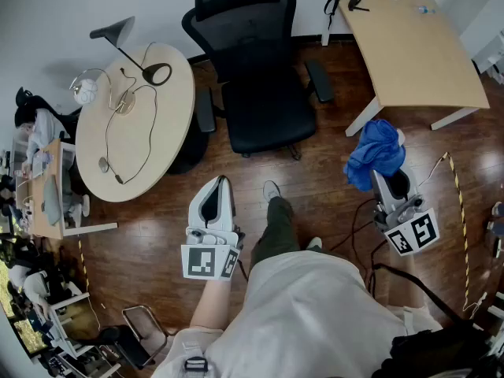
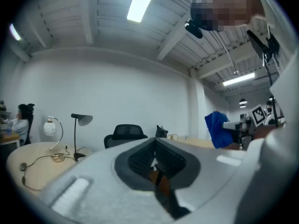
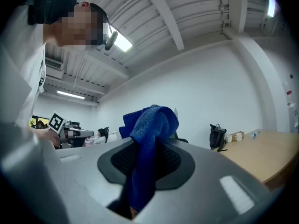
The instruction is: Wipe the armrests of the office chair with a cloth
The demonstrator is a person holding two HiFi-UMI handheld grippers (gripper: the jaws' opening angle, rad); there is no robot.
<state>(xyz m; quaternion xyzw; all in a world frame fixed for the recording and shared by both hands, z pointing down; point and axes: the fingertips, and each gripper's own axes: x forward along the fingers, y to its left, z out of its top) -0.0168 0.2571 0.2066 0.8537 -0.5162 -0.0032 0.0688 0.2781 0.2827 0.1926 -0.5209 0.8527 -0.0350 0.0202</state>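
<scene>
A black mesh office chair [image 1: 256, 69] stands ahead between two tables, its left armrest [image 1: 205, 110] and right armrest [image 1: 319, 79] both bare. My right gripper [image 1: 387, 176] is shut on a blue cloth [image 1: 375, 153], held well short of the chair at its right. In the right gripper view the blue cloth [image 3: 147, 146] hangs bunched between the jaws. My left gripper [image 1: 220, 191] is shut with nothing in it, in front of the chair. The left gripper view shows the chair [image 2: 124, 133] far off and the blue cloth [image 2: 216, 129] at the right.
A round wooden table [image 1: 134, 120] with a black desk lamp [image 1: 130, 46] and cables is left of the chair. A rectangular wooden table [image 1: 417, 46] stands at the right. My leg and shoe [image 1: 272, 191] are on the dark wood floor. A person [image 1: 35, 128] sits at far left.
</scene>
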